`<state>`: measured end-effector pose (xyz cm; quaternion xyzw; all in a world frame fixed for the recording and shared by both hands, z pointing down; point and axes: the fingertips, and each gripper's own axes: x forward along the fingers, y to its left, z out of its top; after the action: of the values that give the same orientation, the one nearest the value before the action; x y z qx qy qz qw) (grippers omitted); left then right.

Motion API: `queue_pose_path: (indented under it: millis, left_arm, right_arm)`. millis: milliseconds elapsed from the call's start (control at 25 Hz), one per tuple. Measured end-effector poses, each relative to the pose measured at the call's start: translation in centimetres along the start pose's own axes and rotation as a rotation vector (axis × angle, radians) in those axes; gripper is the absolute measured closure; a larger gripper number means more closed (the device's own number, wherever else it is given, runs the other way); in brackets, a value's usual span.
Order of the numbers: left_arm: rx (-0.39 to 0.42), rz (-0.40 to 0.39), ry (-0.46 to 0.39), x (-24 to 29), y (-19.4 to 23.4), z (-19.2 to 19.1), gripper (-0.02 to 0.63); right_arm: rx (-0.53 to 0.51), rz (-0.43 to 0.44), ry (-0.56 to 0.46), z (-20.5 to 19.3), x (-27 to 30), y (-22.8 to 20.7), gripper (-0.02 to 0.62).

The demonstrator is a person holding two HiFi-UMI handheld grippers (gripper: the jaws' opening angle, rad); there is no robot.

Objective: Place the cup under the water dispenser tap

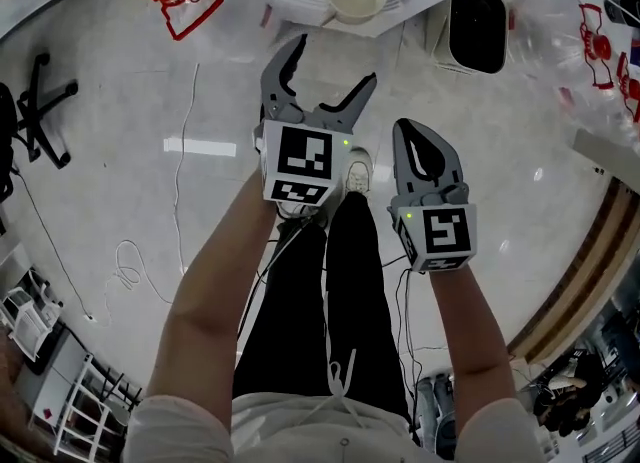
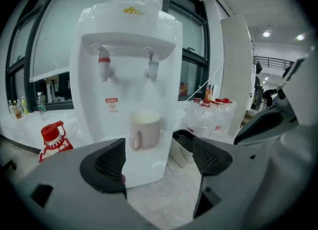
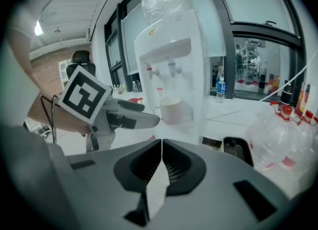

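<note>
Pale cream mug (image 2: 144, 130) stands on the white water dispenser's (image 2: 99, 30) drip ledge, beneath the blue tap (image 2: 152, 68). Left gripper (image 1: 335, 61) hangs back, jaws apart and empty; right gripper (image 1: 415, 136) is closed on nothing. Placement looks complete, so the next move is likely to pull clear.

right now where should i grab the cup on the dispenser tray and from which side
Probably the round body near the rim, coming level from the front with the open left gripper. The cup stands upright, taps above block a top approach, and its handle sits front-left.
</note>
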<state>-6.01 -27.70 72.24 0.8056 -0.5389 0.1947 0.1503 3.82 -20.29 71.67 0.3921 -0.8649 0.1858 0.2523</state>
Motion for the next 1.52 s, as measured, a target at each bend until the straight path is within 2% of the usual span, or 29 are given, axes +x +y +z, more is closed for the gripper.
queue_pose_path:
  millis: [80, 360, 480, 600, 760, 920, 1120, 1360, 1520]
  left_arm:
    - [-0.029, -0.019, 0.023, -1.9, -0.8, -0.6, 0.176]
    - [-0.146, -0.01, 0.036, -8.5, -1.7, -0.6, 0.449]
    - [-0.157, -0.021, 0.031, -11.9, -2.2, 0.8, 0.52]
    - [-0.134, -0.028, 0.014, -15.2, -2.5, 2.7, 0.573]
    - [-0.085, -0.063, -0.046, -18.8, -2.5, 6.5, 0.586]
    - [-0.097, -0.079, -0.138, -23.5, -2.5, 11.8, 0.586]
    - [-0.122, -0.089, -0.25, -28.6, -3.1, 18.3, 0.586]
    - [-0.076, -0.121, -0.329, -34.3, -4.9, 25.1, 0.586]
    - [-0.05, -0.12, -0.386, -36.8, -5.1, 29.1, 0.586]
  right_arm:
    - [0.026, 0.001, -0.026, 0.4, -0.7, 1.0, 0.566]
    - [0.063, -0.028, -0.075, 2.0, -3.5, 4.3, 0.566]
    - [0.092, -0.054, -0.082, 2.7, -5.6, 5.6, 0.566]
    - [0.106, -0.088, -0.093, 4.3, -8.0, 6.5, 0.566]
    - [0.114, -0.141, -0.155, 7.9, -11.0, 6.9, 0.566]
    - [0.115, -0.17, -0.219, 11.8, -15.0, 8.4, 0.566]
    - [0.075, -0.165, -0.274, 16.5, -20.2, 11.0, 0.566]
    - [0.064, -0.21, -0.38, 22.7, -26.8, 12.0, 0.566]
    - [0.098, -0.236, -0.445, 26.1, -30.3, 11.9, 0.566]
